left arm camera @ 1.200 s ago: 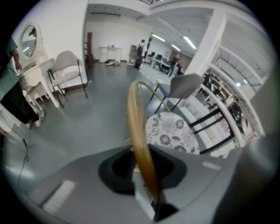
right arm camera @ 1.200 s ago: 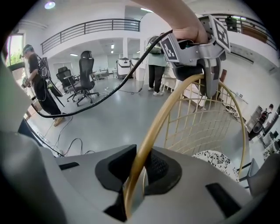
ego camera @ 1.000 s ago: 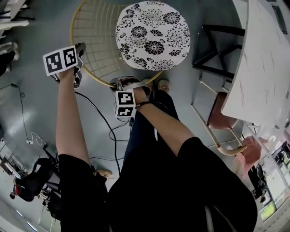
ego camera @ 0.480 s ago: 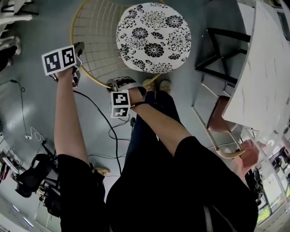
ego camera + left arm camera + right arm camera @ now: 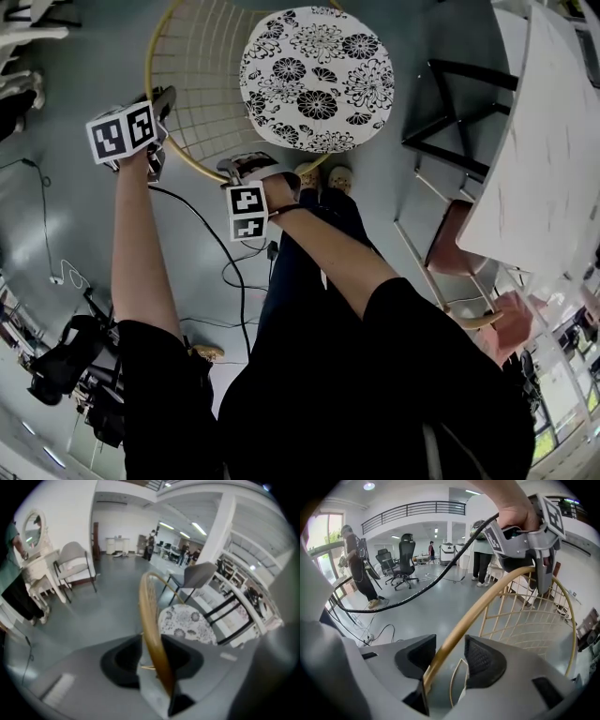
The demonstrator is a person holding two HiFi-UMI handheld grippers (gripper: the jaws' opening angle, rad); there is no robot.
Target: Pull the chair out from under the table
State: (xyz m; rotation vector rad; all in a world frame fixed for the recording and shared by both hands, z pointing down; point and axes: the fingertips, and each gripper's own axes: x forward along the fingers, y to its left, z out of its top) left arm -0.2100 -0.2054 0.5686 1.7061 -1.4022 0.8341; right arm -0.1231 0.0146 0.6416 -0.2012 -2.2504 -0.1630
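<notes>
The chair has a round floral seat [image 5: 317, 77] and a gold wire back with a hoop rim [image 5: 202, 169]. It stands on the floor, clear of the white marbled table [image 5: 544, 141] at the right. My left gripper [image 5: 164, 98] is on the hoop's left side. Its jaws are opening with the rim [image 5: 149, 606] between them, and little room shows on either side [image 5: 151, 641]. My right gripper [image 5: 234, 171] is at the hoop's near bottom. Its jaws are also opening [image 5: 450, 656]: the rim [image 5: 487, 599] leans on the left pad, with a plain gap to the right pad.
A black table frame [image 5: 459, 103] and a pink chair [image 5: 459, 244] stand under the table at the right. Cables [image 5: 211, 244] trail on the grey floor by my shoes [image 5: 323, 175]. A person [image 5: 358, 569] and office chairs [image 5: 405, 555] are farther off.
</notes>
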